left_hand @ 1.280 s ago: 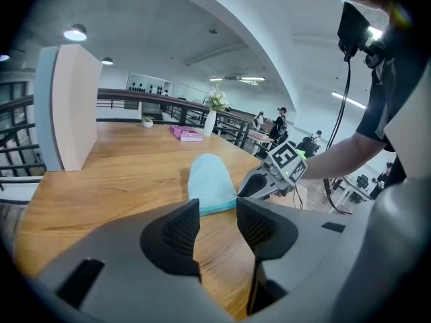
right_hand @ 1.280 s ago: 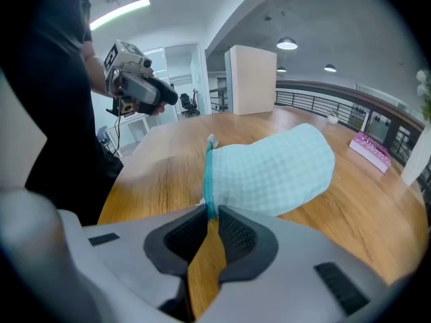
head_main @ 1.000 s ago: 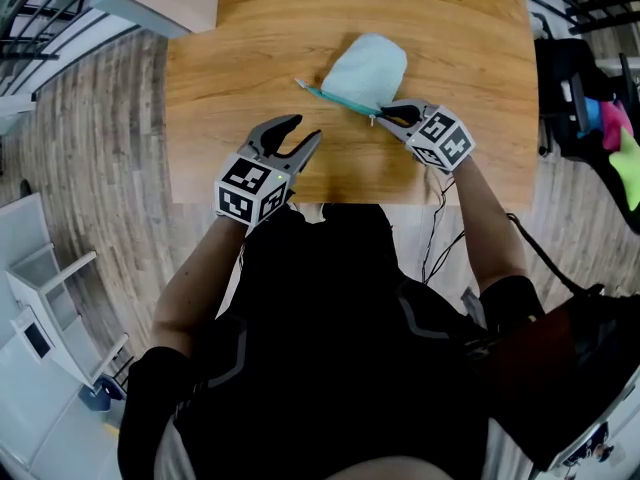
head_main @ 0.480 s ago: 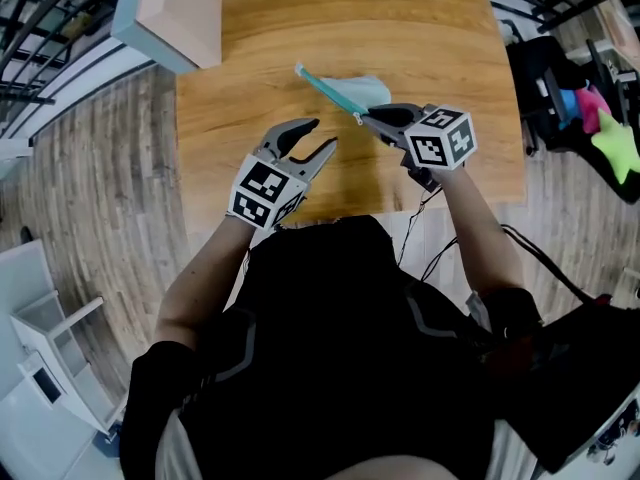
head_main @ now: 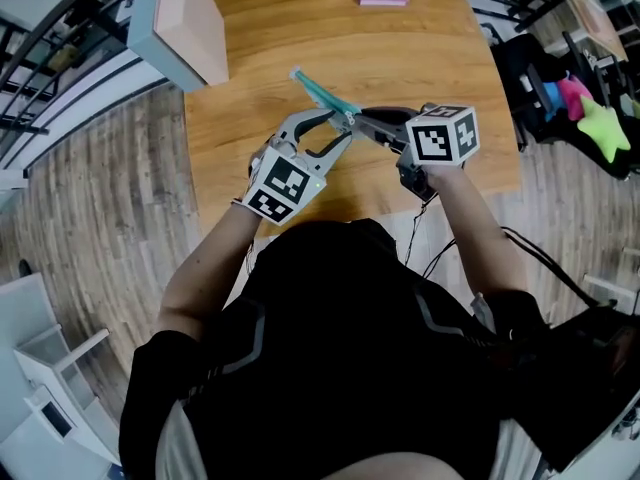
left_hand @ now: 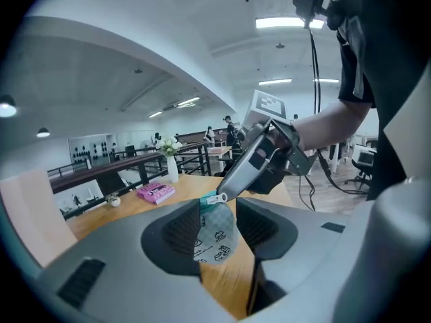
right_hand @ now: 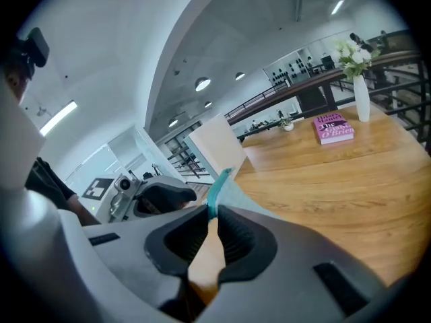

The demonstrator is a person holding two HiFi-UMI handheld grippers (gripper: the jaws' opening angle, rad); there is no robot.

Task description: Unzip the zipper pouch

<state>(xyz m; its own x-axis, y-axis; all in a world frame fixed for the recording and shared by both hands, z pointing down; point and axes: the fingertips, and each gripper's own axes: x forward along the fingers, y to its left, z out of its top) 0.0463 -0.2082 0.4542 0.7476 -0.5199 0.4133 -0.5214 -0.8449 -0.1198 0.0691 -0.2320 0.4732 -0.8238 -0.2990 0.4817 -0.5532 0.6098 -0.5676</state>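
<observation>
Off the table (head_main: 250, 118) the pouch (left_hand: 217, 237) has risen with both my hands and now hangs in the air. My right gripper (right_hand: 212, 222) pinches its zipper edge. My left gripper (head_main: 337, 128) straddles the pouch unclamped, jaws just narrowing. Closing too high could jam the zipper pull (left_hand: 217, 198).

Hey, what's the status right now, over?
Right gripper shut on pouch top. Left gripper open, just closing a little, pouch between jaws. Nothing in the way.
</observation>
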